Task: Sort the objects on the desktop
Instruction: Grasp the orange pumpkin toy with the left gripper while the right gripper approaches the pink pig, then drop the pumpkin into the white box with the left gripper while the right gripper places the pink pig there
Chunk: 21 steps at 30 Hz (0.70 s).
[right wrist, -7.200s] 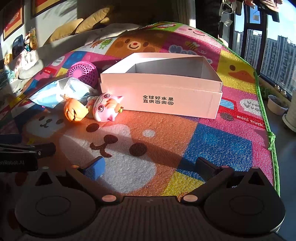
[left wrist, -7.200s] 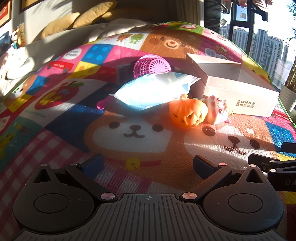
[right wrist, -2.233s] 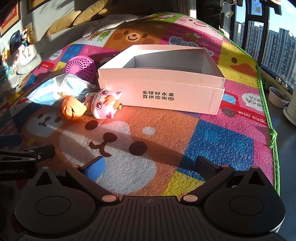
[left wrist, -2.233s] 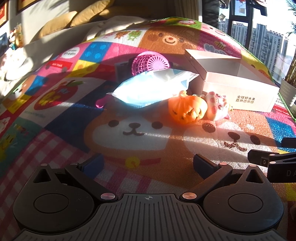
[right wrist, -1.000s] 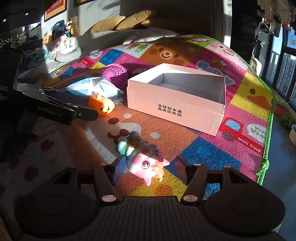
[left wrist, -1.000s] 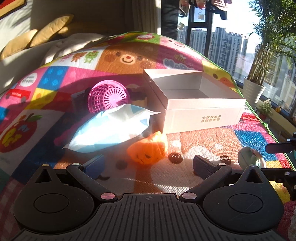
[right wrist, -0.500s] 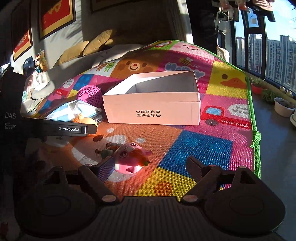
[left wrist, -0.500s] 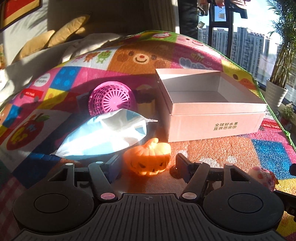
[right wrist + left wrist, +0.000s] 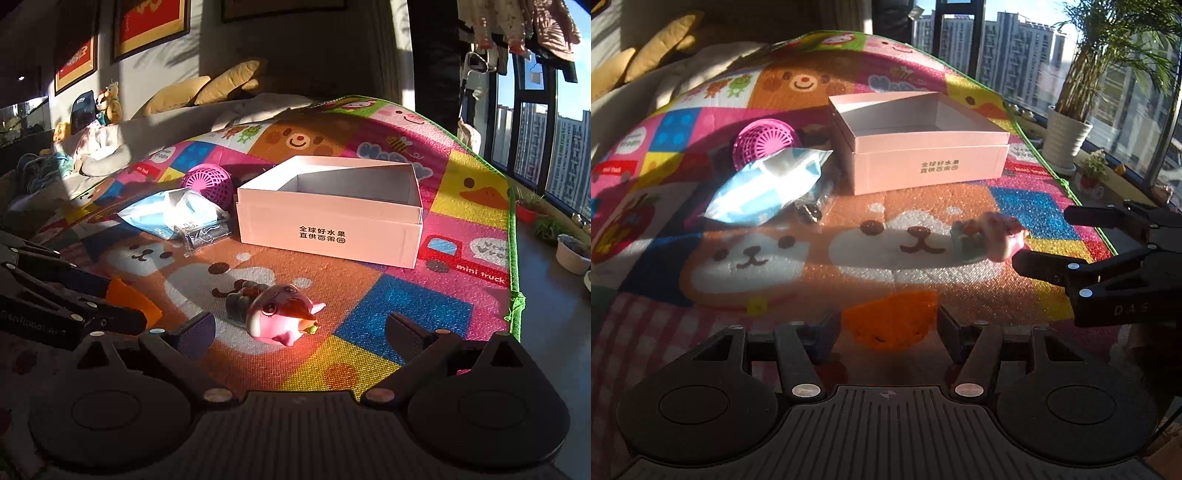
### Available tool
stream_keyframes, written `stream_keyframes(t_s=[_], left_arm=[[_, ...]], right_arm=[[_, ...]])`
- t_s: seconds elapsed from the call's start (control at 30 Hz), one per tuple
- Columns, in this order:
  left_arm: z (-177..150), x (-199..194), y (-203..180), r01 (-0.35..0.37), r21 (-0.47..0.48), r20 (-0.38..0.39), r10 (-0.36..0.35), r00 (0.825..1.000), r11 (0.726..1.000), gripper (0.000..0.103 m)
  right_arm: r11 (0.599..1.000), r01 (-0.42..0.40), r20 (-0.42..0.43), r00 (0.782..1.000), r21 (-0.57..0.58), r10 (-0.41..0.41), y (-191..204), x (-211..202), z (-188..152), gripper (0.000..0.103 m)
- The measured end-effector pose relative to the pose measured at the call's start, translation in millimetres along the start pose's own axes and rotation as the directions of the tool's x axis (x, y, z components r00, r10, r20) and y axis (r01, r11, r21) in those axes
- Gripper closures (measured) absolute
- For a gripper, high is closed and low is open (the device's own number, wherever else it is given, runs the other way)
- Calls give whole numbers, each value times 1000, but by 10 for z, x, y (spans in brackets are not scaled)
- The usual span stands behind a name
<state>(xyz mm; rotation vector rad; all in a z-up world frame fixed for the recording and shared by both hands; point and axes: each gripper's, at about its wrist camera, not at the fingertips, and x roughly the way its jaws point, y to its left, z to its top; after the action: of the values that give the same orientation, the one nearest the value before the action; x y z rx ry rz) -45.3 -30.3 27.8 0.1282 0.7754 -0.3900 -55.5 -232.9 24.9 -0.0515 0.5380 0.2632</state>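
An orange pumpkin toy point(image 9: 888, 321) sits between the fingers of my left gripper point(image 9: 886, 332), which is shut on it; the same pumpkin toy point(image 9: 133, 301) shows at the left of the right wrist view. The pink pig toy point(image 9: 280, 317) lies tipped on the mat ahead of my right gripper point(image 9: 299, 338), whose jaws are opening with nothing pressed between them. From the left wrist view the pig toy point(image 9: 991, 238) lies just off the right gripper's fingertips point(image 9: 1025, 260). An open white box point(image 9: 332, 218) stands behind.
A blue-white plastic packet point(image 9: 768, 186), a pink mesh ball point(image 9: 766, 142) and a small clear bag point(image 9: 205, 234) lie left of the box point(image 9: 923, 147). The colourful play mat ends at a green edge point(image 9: 513, 258) on the right. Potted plants point(image 9: 1067, 136) stand beyond it.
The left gripper closed on the pumpkin toy and drew it back from the packet. The right gripper let go of the pig toy, which now lies on the mat, and its jaws widened.
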Motion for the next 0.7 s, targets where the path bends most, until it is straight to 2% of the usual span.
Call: stream_keyframes(t_s=[0.1,0.2,0.27,0.37,0.43,0.5,0.7], left_arm=[[-124,-23,-84,6,40,-17,-5,1000,999,37],[-187,23,-89,-1,38,-34,3,999,999,14],[-208,25,-62,-21,36,-33,22,999,999,8],[-211,-15,-22,-114,57,13,113,993,992,5],[-217,-36,4,-204,80,52,200,978,976,2],[-219,-54,46,-238,85,66,233,970,967,2],[-258,-137,223,-105,-5,45,105,993,994,0]], right_arm=[[1000,0,-9,1000,-23,0,33,8,9,4],[999,5,-19,1000,-39,-6,51,6,14,3],[998,12,-24,1000,-56,-13,56,0,13,3],[995,25,-27,999,-93,-27,59,-12,18,2],[992,29,-25,999,-125,-33,64,-26,28,2],[987,22,-26,999,-156,-27,75,-28,49,1],[978,-37,-51,998,-207,27,130,161,151,0]])
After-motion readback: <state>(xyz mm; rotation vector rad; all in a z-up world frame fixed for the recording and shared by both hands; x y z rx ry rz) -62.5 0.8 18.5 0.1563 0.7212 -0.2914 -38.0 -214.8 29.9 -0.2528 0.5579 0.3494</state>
